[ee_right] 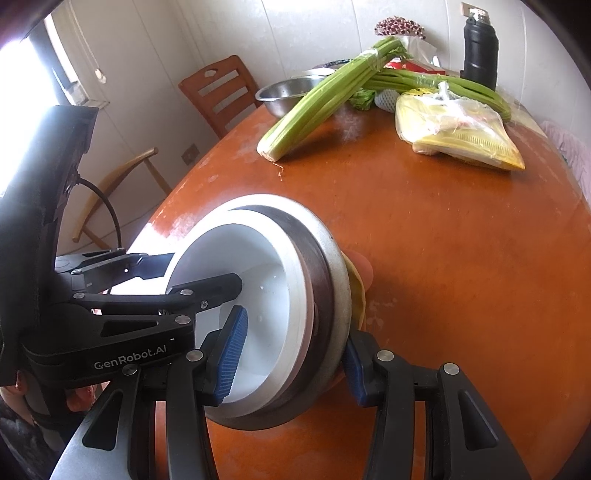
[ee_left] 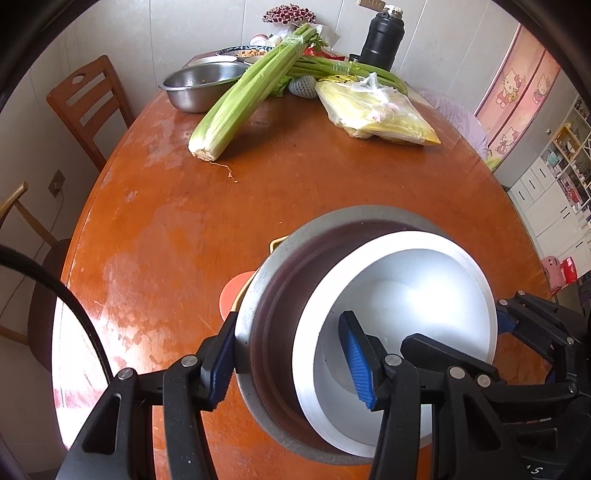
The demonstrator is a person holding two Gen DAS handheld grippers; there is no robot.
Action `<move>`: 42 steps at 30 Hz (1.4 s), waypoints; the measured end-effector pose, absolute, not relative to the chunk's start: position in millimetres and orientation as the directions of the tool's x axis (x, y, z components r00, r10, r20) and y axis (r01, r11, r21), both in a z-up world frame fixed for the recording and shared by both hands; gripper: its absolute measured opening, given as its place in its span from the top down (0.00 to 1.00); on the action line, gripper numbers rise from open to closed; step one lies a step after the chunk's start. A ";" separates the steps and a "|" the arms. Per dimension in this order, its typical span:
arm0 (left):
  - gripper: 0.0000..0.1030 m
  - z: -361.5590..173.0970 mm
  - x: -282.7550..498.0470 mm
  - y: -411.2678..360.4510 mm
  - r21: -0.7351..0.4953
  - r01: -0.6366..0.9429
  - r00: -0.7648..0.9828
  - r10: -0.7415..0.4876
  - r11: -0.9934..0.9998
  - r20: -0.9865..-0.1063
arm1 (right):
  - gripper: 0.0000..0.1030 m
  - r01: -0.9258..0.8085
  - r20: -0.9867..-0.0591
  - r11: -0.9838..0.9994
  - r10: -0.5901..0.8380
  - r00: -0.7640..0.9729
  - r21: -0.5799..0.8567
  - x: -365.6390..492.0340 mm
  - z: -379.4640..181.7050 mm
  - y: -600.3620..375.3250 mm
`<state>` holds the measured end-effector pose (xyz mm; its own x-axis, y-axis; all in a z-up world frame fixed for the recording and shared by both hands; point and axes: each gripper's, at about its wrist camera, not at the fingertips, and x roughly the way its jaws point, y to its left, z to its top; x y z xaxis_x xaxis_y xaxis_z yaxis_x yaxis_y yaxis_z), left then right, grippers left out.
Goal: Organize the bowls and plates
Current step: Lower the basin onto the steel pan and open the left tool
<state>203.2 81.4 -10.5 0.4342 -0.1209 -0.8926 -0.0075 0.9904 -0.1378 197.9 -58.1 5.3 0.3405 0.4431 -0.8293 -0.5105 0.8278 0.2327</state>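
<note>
A: Nested stack of bowls [ee_left: 369, 295] near the front of the bench [ee_left: 314, 192], tilted. Counted from inside out: one white bowl [ee_right: 258, 295], one dark brownish bowl [ee_left: 280, 295], one grey bowl [ee_right: 338, 280]. Three clear.

B: Under the stack, more: a yellow rim [ee_right: 356, 291] and an orange-pink edge [ee_left: 232, 291]. Bowl or plate, cannot tell; mostly covered.

A: Two grippers, both on the stack. Left gripper [ee_left: 291, 354] with jaws clamped across the stacked rims, one blue pad inside the white bowl, the other outside the grey wall. Right gripper [ee_right: 291, 358] gripping the opposite side the same way, one pad inside, one outside.

B: Whether the bottom of the stack touches the bench, hidden by the bowls themselves.

A: Farther back: two celery bunches [ee_left: 243, 92], one lying forward, one crosswise behind. One steel bowl [ee_left: 199, 85], with a second steel rim just behind it, partly hidden. One patterned dish with food, mostly blocked by celery.

B: One yellow plastic bag [ee_left: 380, 110], one black flask [ee_left: 382, 37], one foam-netted fruit [ee_left: 303, 86], one bunch of dark flowers [ee_left: 290, 14].

A: Beside the bench, two chairs: one slatted chair [ee_left: 88, 103], one curved chair cut off at the left edge. At the far right, shelves, too small to read.
</note>
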 end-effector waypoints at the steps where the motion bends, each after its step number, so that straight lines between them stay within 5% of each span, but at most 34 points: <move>1: 0.49 -11.8 203.8 81.0 -0.135 -0.007 0.432 -0.119 0.991 -0.894 | 0.51 -0.510 -0.830 0.828 0.441 0.340 0.231 198.1 4.7 -58.1; 23: 0.48 -16.9 203.7 82.0 -0.147 0.009 0.461 -0.134 0.989 -0.877 | 0.50 -0.485 -0.845 0.860 0.371 0.384 0.157 197.1 -1.3 -61.1; 42: 0.45 30.5 157.0 90.6 -0.073 -0.068 0.564 -0.022 0.995 -0.825 | 0.35 -0.474 -0.768 0.877 0.357 0.533 0.078 157.5 41.0 -81.9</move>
